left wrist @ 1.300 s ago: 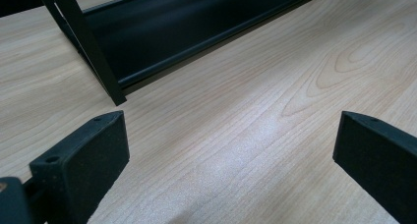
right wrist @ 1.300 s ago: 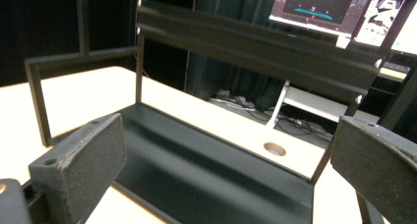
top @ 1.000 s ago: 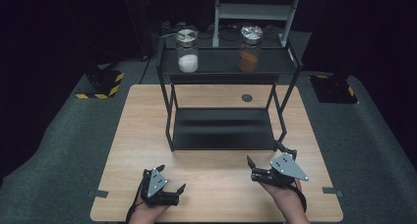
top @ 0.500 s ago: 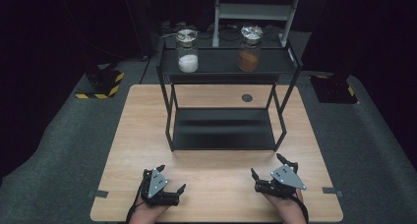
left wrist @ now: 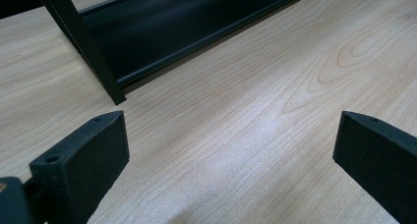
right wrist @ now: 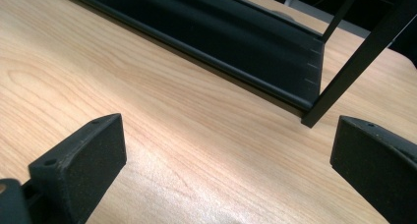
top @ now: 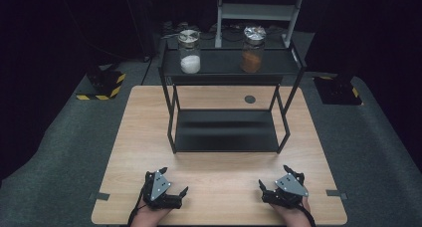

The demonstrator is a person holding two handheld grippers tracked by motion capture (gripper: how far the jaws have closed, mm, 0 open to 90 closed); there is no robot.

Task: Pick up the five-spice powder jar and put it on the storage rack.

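The black metal shelf rack [top: 226, 132] stands upright in the middle of the wooden table [top: 134, 152], nearest to both grippers yet apart from them. Its lower shelf lies bare just above the table. Its upper shelf carries two lidded glass jars: one with white powder [top: 189, 51], one with orange powder [top: 253, 49].

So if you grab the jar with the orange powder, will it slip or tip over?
The jar with orange powder looks like clear glass, so it is probably smooth, a bit slippery and breakable. It is tall and narrow, so a push near its lid might tip it. It seems under half full, so likely not very heavy.
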